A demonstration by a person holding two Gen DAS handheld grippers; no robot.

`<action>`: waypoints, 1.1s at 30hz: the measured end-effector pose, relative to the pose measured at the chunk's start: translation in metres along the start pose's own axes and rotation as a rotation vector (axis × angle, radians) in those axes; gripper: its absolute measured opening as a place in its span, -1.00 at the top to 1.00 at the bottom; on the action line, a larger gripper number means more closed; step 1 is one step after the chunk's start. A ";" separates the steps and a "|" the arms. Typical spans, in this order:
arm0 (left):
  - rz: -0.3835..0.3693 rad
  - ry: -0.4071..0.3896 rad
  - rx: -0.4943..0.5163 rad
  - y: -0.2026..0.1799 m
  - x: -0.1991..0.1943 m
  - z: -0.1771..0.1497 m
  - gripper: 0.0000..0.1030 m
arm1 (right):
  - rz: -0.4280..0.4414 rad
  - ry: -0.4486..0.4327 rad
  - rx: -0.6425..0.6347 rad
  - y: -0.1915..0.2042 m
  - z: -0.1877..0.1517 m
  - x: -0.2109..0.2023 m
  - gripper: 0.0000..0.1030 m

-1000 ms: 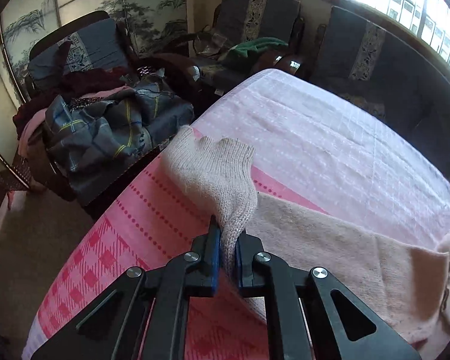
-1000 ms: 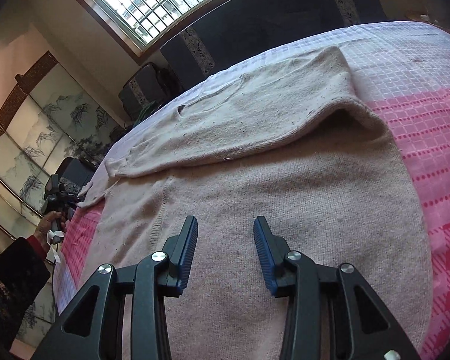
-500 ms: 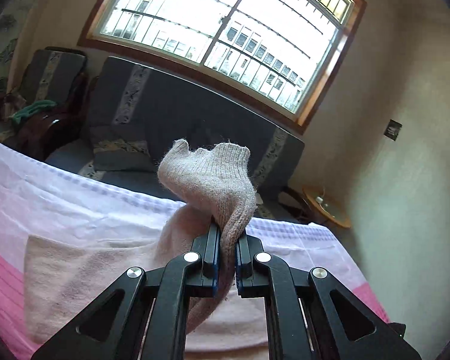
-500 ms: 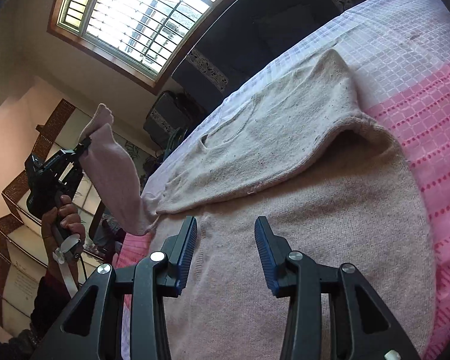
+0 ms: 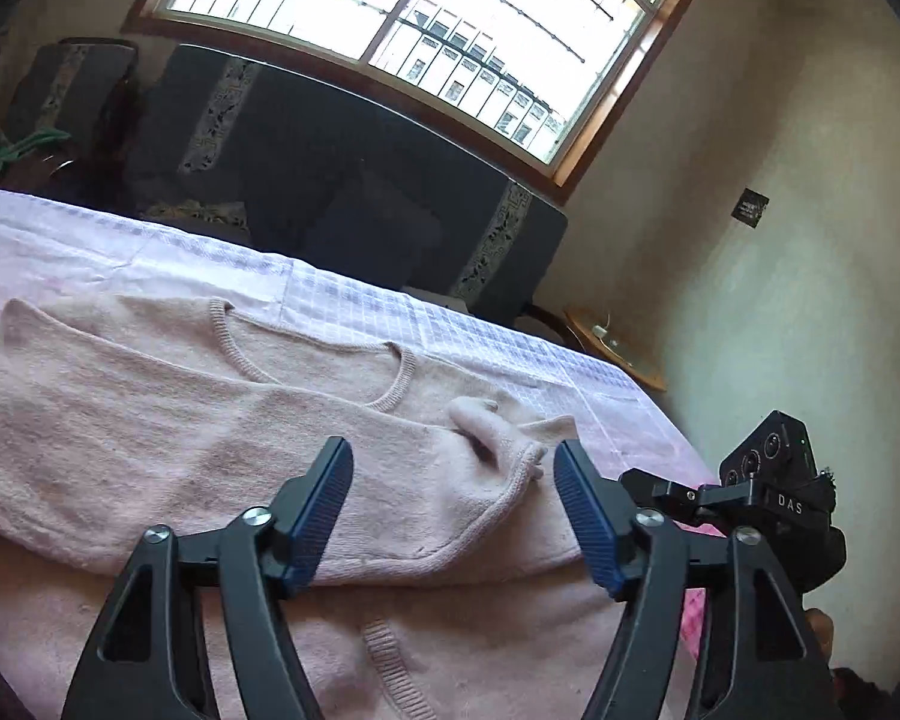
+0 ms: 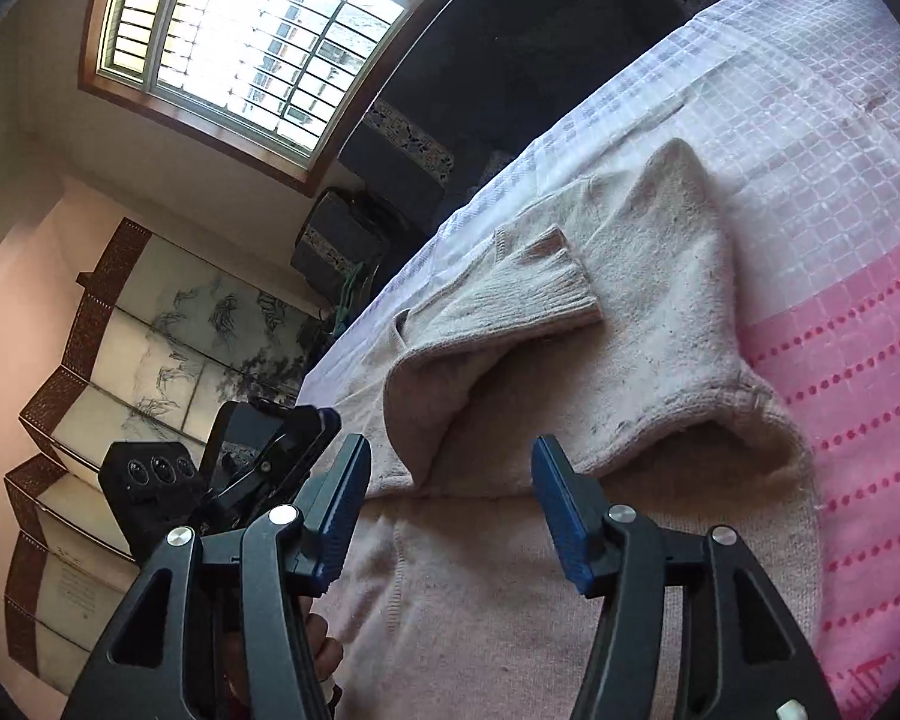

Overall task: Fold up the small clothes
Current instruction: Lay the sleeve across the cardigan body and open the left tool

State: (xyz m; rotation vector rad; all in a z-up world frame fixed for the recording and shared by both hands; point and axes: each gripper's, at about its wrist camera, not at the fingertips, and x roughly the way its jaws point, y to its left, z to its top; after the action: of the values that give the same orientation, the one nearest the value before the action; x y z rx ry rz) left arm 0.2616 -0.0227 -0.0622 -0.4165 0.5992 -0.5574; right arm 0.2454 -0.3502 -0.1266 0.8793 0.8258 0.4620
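Note:
A pale pink knit sweater [image 5: 168, 438] lies flat on the pink and white checked cloth [image 5: 480, 330]. Both sleeves lie folded across its chest. The left sleeve's ribbed cuff [image 5: 498, 426] rests just ahead of my left gripper [image 5: 453, 510], which is open and empty above the sweater. In the right wrist view the same cuff [image 6: 546, 288] lies on the sweater [image 6: 660, 312]. My right gripper [image 6: 447, 510] is open and empty over the sweater's lower body. The left gripper's body [image 6: 210, 480] shows at the left of that view.
A dark sofa [image 5: 342, 180] stands behind the table under a large window [image 5: 414, 18]. A small round wooden side table [image 5: 618, 348] sits at the right. A folding screen [image 6: 150, 348] stands at the left of the right wrist view.
My left gripper carried the sleeve up and across the sweater, then opened and let it go. The cuff now lies on the chest. My right gripper's jaws have opened wider over the sweater's body.

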 end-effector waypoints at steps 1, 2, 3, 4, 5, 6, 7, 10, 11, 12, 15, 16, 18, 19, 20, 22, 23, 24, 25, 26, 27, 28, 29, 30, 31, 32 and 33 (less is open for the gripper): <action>-0.009 -0.034 -0.032 0.011 -0.008 -0.004 -0.53 | 0.012 0.011 0.048 -0.004 0.006 0.007 -0.08; -0.023 -0.045 -0.067 0.023 -0.012 -0.007 -0.53 | 0.017 0.023 0.091 -0.008 0.012 0.014 -0.08; -0.038 -0.040 -0.102 0.035 -0.012 -0.011 -0.53 | 0.025 0.036 0.124 -0.011 0.016 0.022 -0.09; -0.039 -0.030 -0.133 0.048 -0.009 -0.018 -0.53 | 0.026 0.039 0.148 -0.012 0.020 0.029 -0.09; -0.006 0.009 -0.185 0.060 -0.004 -0.022 -0.53 | 0.017 0.032 0.164 -0.013 0.024 0.034 -0.09; -0.008 0.049 -0.229 0.069 0.000 -0.021 -0.53 | 0.013 0.020 0.172 -0.013 0.029 0.038 -0.09; -0.021 0.059 -0.250 0.076 0.004 -0.021 -0.53 | 0.015 0.009 0.176 -0.012 0.035 0.044 -0.09; 0.017 0.050 -0.292 0.090 0.006 -0.021 -0.53 | -0.075 0.037 0.217 -0.012 0.047 0.065 -0.20; 0.018 0.050 -0.294 0.092 0.005 -0.022 -0.55 | -0.094 0.034 0.238 -0.013 0.047 0.069 -0.08; 0.027 0.047 -0.294 0.093 0.003 -0.022 -0.55 | -0.119 0.029 0.240 -0.013 0.049 0.072 0.52; 0.042 0.040 -0.297 0.096 0.005 -0.023 -0.55 | -0.153 -0.051 0.209 -0.012 0.049 0.062 0.85; 0.048 0.035 -0.300 0.097 0.005 -0.023 -0.55 | -0.167 -0.100 0.183 -0.009 0.050 0.052 0.85; 0.066 0.013 -0.308 0.100 0.002 -0.023 -0.55 | -0.197 -0.200 0.110 -0.004 0.049 0.025 0.85; 0.068 0.004 -0.319 0.102 -0.002 -0.023 -0.55 | -0.217 -0.232 0.076 -0.003 0.047 0.014 0.85; 0.065 0.006 -0.333 0.105 -0.002 -0.024 -0.55 | -0.238 -0.242 0.057 -0.007 0.044 0.007 0.85; 0.064 0.003 -0.344 0.107 -0.002 -0.024 -0.55 | -0.250 -0.200 0.084 -0.027 0.038 0.005 0.85; 0.078 -0.004 -0.342 0.107 -0.003 -0.022 -0.56 | -0.260 -0.178 0.107 -0.038 0.032 0.007 0.85; 0.088 -0.008 -0.342 0.107 -0.004 -0.022 -0.56 | -0.277 -0.162 0.121 -0.049 0.028 0.007 0.86; 0.088 -0.006 -0.346 0.108 -0.003 -0.021 -0.56 | -0.255 -0.172 0.125 -0.056 0.024 0.006 0.91; 0.086 -0.004 -0.350 0.109 -0.003 -0.021 -0.56 | -0.246 -0.188 0.110 -0.056 0.021 0.004 0.92; 0.088 -0.004 -0.353 0.109 -0.002 -0.021 -0.56 | -0.252 -0.194 0.096 -0.055 0.020 0.003 0.92; 0.092 -0.006 -0.353 0.109 -0.002 -0.020 -0.56 | -0.256 -0.198 0.089 -0.053 0.020 0.004 0.92; 0.095 -0.004 -0.352 0.109 -0.002 -0.020 -0.56 | -0.248 -0.203 0.089 -0.053 0.020 0.005 0.92; 0.098 -0.001 -0.349 0.108 -0.001 -0.019 -0.56 | -0.236 -0.209 0.086 -0.053 0.020 0.003 0.91; 0.103 0.000 -0.346 0.108 -0.002 -0.018 -0.56 | -0.224 -0.219 0.079 -0.052 0.019 0.001 0.91; 0.111 -0.002 -0.344 0.108 -0.001 -0.018 -0.56 | -0.215 -0.230 0.069 -0.049 0.017 0.000 0.91; 0.121 -0.002 -0.342 0.108 -0.002 -0.018 -0.56 | -0.208 -0.237 0.059 -0.047 0.016 -0.002 0.91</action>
State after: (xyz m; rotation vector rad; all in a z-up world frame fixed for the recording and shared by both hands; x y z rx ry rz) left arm 0.2889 0.0581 -0.1305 -0.6978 0.7157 -0.3378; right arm 0.2588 -0.3862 -0.1583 0.8729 0.7054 0.1480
